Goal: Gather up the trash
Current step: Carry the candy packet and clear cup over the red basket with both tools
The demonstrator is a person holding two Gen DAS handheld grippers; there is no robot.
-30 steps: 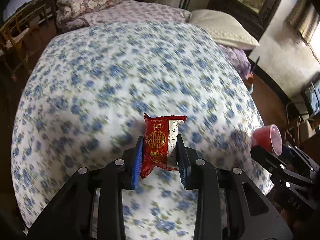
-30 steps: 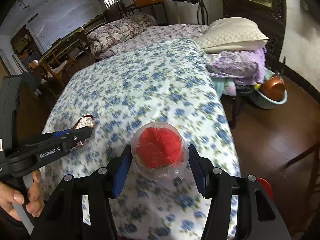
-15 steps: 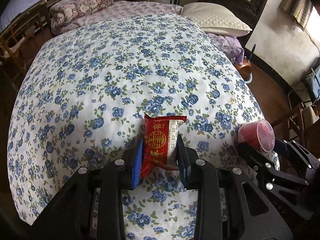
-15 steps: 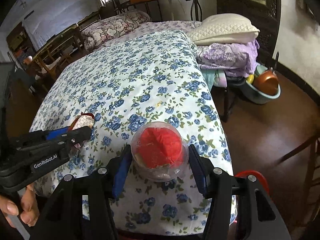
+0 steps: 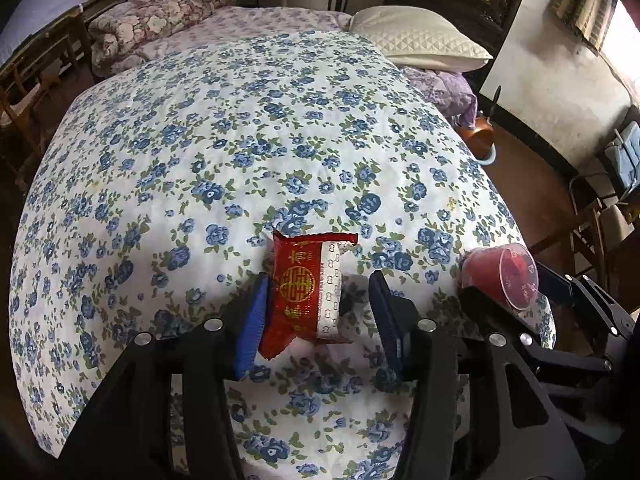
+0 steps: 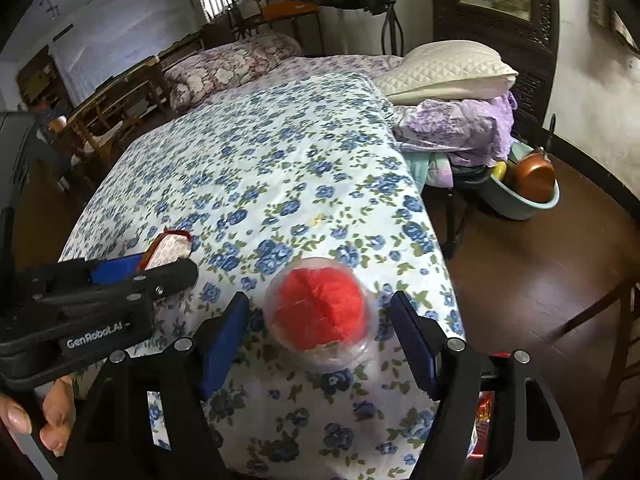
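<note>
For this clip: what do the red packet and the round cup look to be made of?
Red packet: thin glossy plastic or foil film, judging by its sheen, crinkles and crimped, serrated end.
Round cup: clear, rigid-looking plastic; the red crumpled filling shows through its wall. The filling looks like paper or tissue, though that is uncertain.

Red foil snack packet point(image 6: 170, 246): in the right wrist view mostly hidden behind the black left tongs point(image 6: 160, 272); only its pale end shows. Print on packet too small to read. Red object point(image 6: 482, 412) at the floor by the bed's foot: largely covered by the right tongs' frame, identity unclear. Person's fingers point(image 6: 52, 420) cut by the left edge.
</note>
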